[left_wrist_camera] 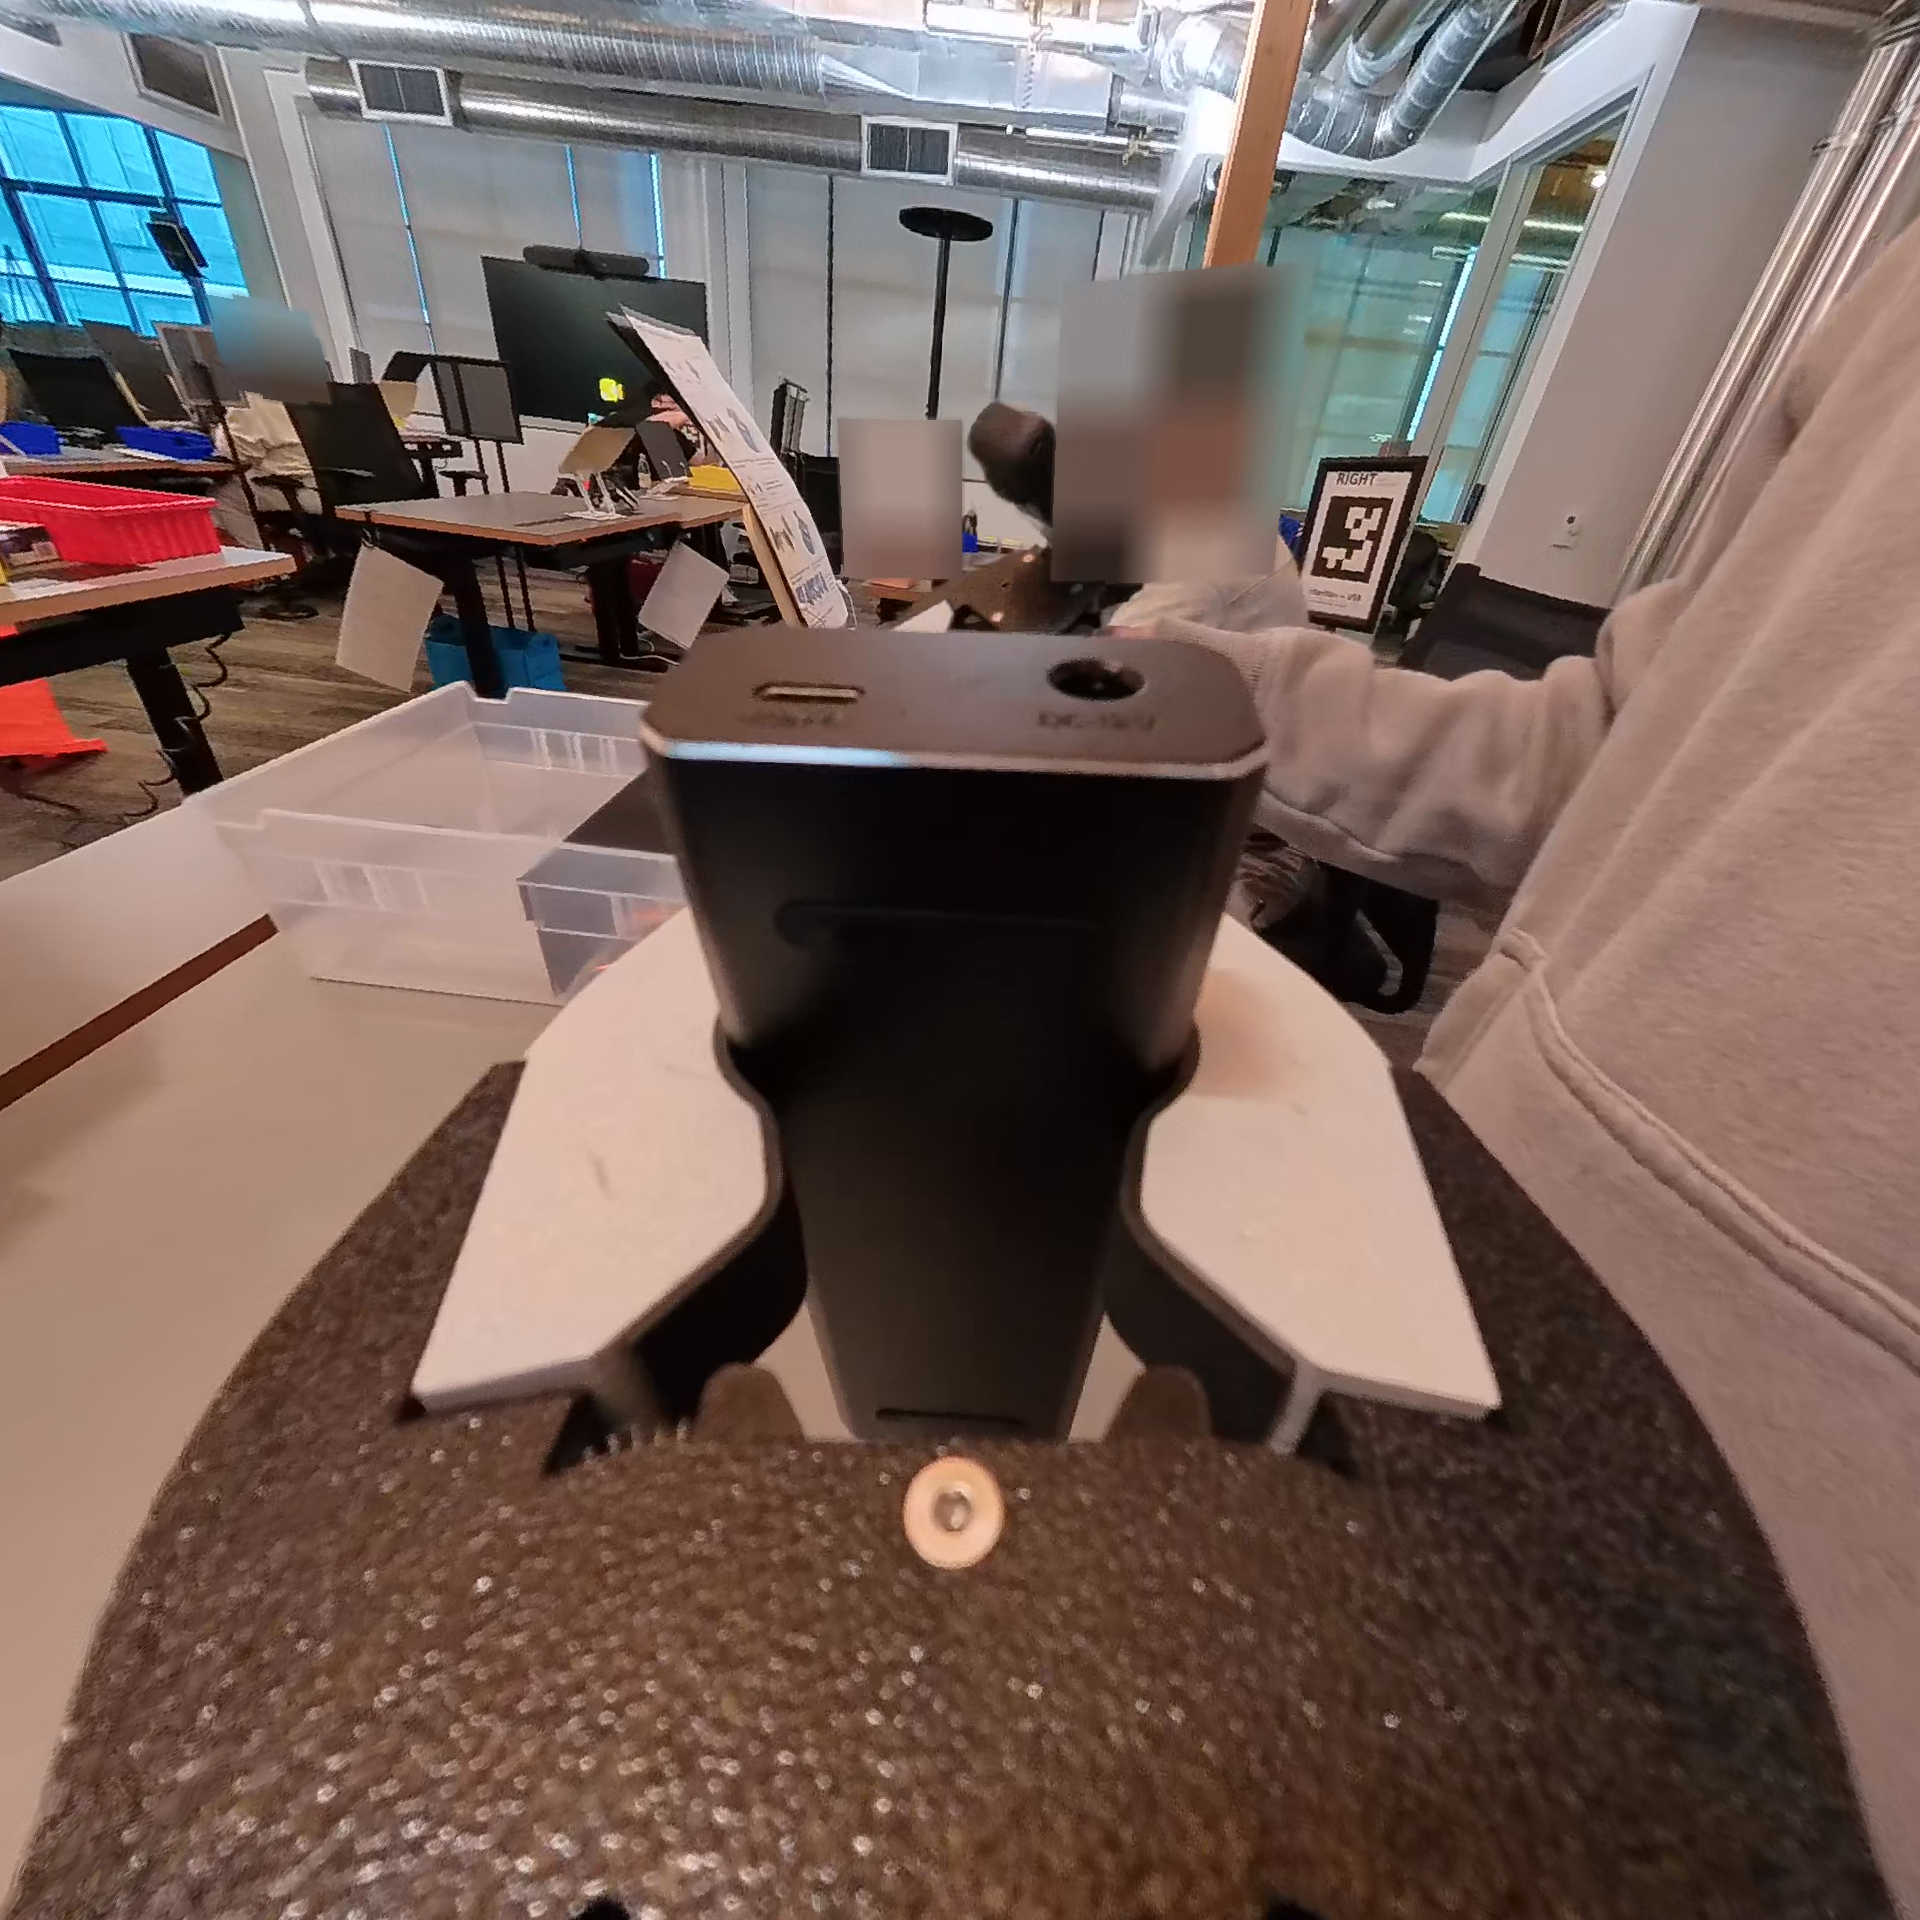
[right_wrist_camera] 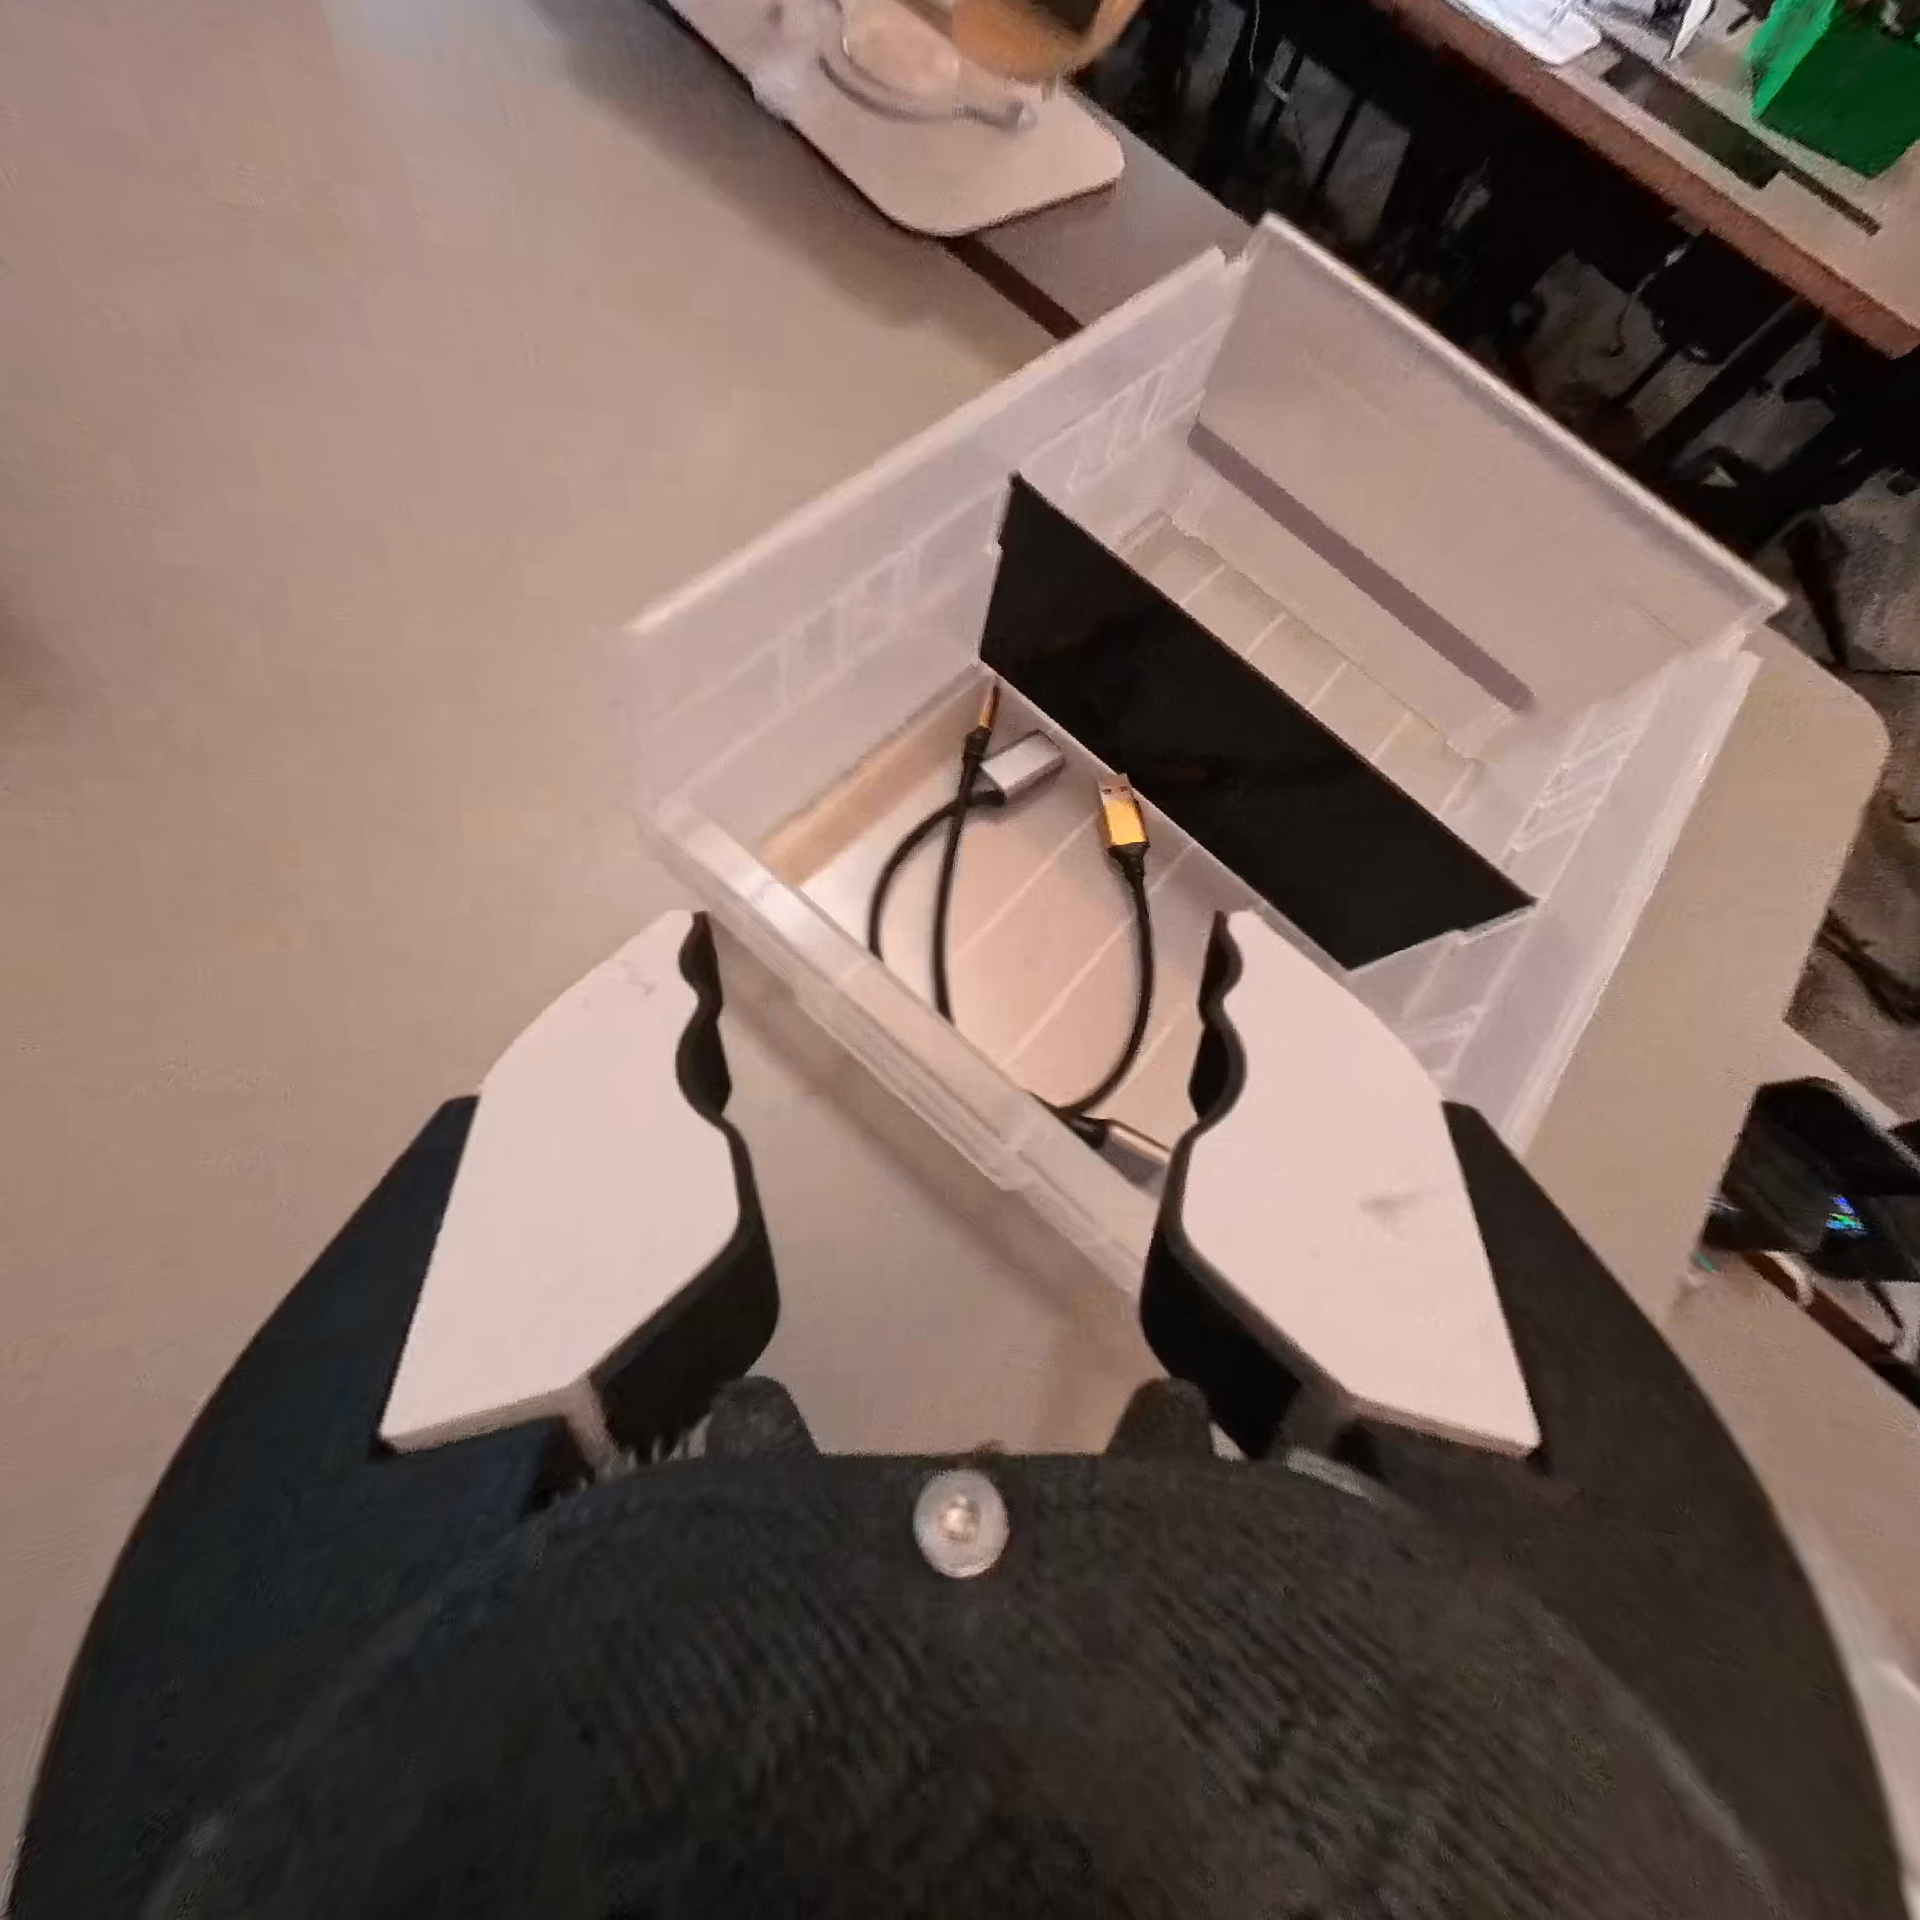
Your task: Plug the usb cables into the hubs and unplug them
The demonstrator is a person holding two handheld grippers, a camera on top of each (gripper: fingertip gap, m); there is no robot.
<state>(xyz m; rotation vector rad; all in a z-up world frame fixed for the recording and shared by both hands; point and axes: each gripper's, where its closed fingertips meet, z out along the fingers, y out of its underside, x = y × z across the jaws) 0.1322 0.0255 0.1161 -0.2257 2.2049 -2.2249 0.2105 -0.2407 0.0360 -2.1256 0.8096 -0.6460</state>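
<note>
My left gripper [left_wrist_camera: 956, 1049] is shut on a black USB hub [left_wrist_camera: 951, 883] and holds it upright above the table, its end face with two ports turned up and away. My right gripper [right_wrist_camera: 961, 935] is open and empty, hovering over the near wall of a clear plastic bin [right_wrist_camera: 800, 623]. In the bin's near compartment lie black USB cables [right_wrist_camera: 1138, 935] with a gold plug [right_wrist_camera: 1120, 821] and a silver plug [right_wrist_camera: 1023, 764]. The clear bin also shows in the left wrist view [left_wrist_camera: 416, 821], behind and left of the hub.
A black divider [right_wrist_camera: 1226, 727] splits the bin. The beige table [right_wrist_camera: 312, 520] carries a flat beige board [right_wrist_camera: 977, 145] at the far side. A person's beige sleeve and torso [left_wrist_camera: 1662, 831] stand close on the right. Other desks and a red bin [left_wrist_camera: 114, 525] lie beyond.
</note>
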